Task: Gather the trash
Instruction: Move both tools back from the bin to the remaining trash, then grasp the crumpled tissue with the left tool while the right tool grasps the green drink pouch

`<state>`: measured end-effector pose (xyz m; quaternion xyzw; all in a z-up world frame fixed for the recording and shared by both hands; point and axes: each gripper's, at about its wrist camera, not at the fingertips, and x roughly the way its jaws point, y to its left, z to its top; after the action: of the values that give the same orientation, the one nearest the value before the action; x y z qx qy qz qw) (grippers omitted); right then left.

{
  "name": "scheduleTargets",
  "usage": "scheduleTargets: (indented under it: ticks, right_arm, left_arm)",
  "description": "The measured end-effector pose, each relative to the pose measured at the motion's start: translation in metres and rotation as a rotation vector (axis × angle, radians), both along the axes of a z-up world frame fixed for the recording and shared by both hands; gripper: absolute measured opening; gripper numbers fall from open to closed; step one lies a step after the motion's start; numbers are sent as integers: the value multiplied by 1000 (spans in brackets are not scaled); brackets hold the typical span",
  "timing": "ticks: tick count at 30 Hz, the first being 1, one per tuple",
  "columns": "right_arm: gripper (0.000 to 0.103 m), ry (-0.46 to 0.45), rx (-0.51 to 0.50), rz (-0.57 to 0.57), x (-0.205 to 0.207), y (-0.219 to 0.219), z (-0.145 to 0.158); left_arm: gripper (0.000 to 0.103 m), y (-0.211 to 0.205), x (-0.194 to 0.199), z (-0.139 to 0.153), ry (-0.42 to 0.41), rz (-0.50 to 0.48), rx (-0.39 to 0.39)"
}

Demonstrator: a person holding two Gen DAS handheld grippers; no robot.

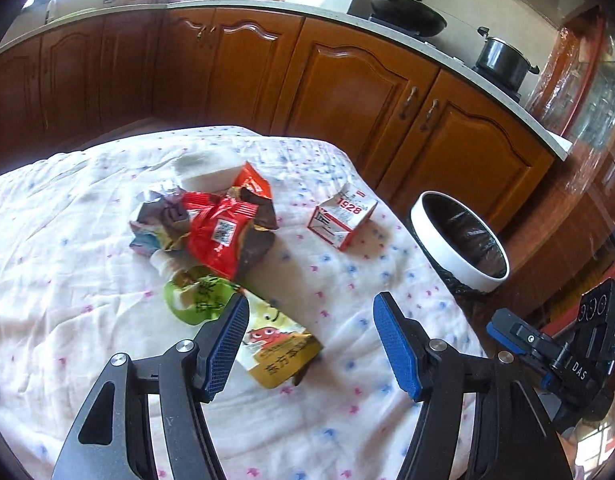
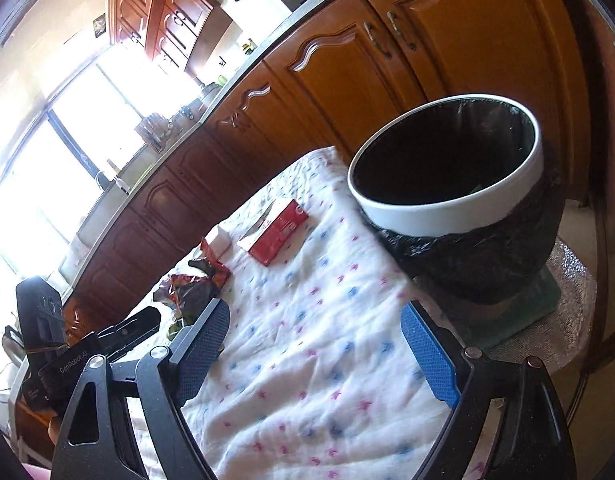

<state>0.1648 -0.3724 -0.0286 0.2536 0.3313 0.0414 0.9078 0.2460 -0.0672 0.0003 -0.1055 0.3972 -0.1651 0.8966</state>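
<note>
The bin [image 1: 459, 236] is standing just off the table's [image 1: 67, 300] right edge. Nearest it the carton [image 1: 341, 216] is lying; farther left the wrappers [image 1: 211, 228] are heaped, the pouch [image 1: 279, 348] sitting nearer than them.

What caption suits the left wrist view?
Open left gripper above wrappers on a cloth, bin beside.

You are working in a home kitchen. Wooden cabinets [image 1: 347, 92] with arched doors and metal handles run under a pale countertop [image 1: 235, 3]. A black wok [image 1: 407, 12] and a lidded pot [image 1: 503, 60] sit on the stove [image 1: 503, 84], and bottles and jars stand near the bright window [image 2: 47, 152]. A table with a star-printed cloth [image 1: 87, 280] stands beside a bag-lined bin [image 2: 451, 184].
</note>
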Motion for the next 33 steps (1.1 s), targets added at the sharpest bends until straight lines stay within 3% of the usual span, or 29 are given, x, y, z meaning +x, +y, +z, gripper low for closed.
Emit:
scheduleTargets:
  ticks: [7, 18, 28, 33]
  right_arm:
    - [90, 7, -19, 101, 8, 40, -1]
    - [87, 12, -72, 282, 33, 99, 3]
    - [51, 57, -182, 468, 80, 161, -6]
    - [37, 106, -226, 506, 100, 178, -22]
  left_arm:
    - [64, 39, -2, 5, 0, 65, -7]
    - [63, 81, 26, 1, 24, 118, 5]
    - [62, 91, 78, -17, 65, 133, 40]
    - [49, 88, 97, -27, 82, 115, 50]
